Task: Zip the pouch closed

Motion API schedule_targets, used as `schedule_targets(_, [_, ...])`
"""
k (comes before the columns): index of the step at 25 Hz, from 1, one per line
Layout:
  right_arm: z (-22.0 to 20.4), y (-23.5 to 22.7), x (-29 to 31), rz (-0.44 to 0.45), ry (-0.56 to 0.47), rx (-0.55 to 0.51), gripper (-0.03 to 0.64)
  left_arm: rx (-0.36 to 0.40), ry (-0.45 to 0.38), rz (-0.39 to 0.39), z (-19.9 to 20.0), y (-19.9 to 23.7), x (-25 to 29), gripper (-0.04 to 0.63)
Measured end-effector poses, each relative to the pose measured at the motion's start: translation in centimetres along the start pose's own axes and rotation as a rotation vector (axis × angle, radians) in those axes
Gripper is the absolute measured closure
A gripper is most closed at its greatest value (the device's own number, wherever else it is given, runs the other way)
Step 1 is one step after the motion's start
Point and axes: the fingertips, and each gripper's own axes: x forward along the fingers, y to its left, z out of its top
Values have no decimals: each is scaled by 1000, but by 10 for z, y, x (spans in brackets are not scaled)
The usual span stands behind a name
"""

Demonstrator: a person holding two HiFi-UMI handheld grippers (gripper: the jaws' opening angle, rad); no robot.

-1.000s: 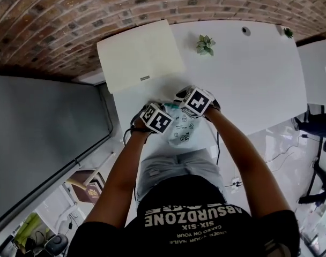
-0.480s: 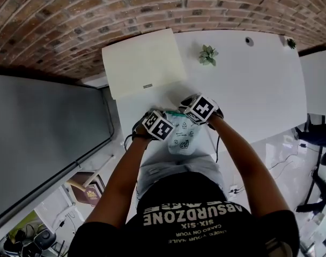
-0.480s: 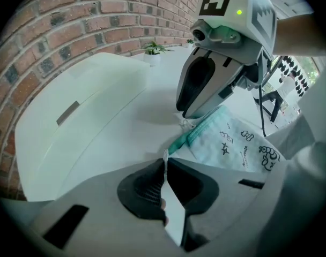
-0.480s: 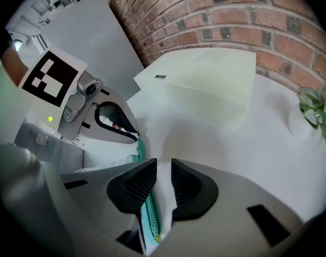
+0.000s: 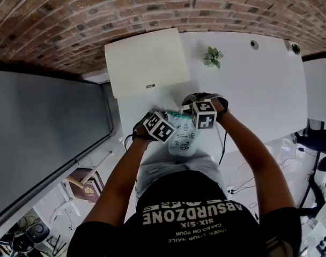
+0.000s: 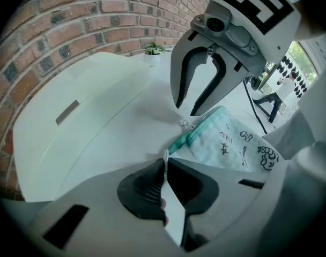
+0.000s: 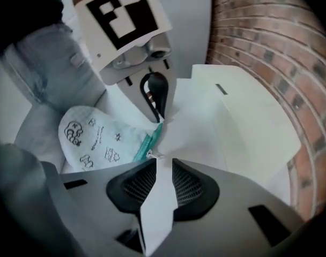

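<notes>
Pouch (image 5: 183, 138) lies by the white table's (image 5: 259, 79) near edge, between both grippers; left gripper (image 6: 164, 162) is pinched shut on the pouch's zipper-end corner, presumably as an anchor against the pull; right gripper (image 7: 163, 165) stands unclamped, its jaws just been opening, zip pull (image 7: 150, 155) just ahead, not pressed; teal zipper (image 6: 203, 127) runs rightward, bare tabletop beyond it; cream flat box (image 5: 144, 58) farther left, small plant (image 5: 213, 57) far, well apart.

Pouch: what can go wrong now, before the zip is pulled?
1. The right gripper, its jaws just opening with nothing between them, may close beside the small pull and miss it.
2. The left gripper pinches only the edge of the pouch; it may slip once pulling starts.
</notes>
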Motion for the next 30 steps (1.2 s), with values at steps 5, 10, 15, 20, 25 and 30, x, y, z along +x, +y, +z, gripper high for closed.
schedule_targets(5, [-3, 9, 9, 29, 99, -259, 532, 2, 4, -2, 0, 0, 0, 572])
schedule_targets(10, [1, 13, 17, 43, 114, -360, 536, 2, 7, -3, 1, 0, 0, 572])
schedule_targets(15, [-3, 16, 21, 57, 137, -391, 586, 19, 17, 9, 1, 1, 0, 572])
schedule_targets(20, [-9, 22, 19, 68, 116, -380, 611, 15, 21, 5, 0, 2, 0, 572])
schedule_targets(25, [-12, 25, 18, 61, 102, -313, 615, 26, 29, 11, 0, 2, 1, 572])
schedule_targets(30, [-12, 25, 12, 44, 73, -231, 617, 29, 33, 17, 0, 1, 2, 572])
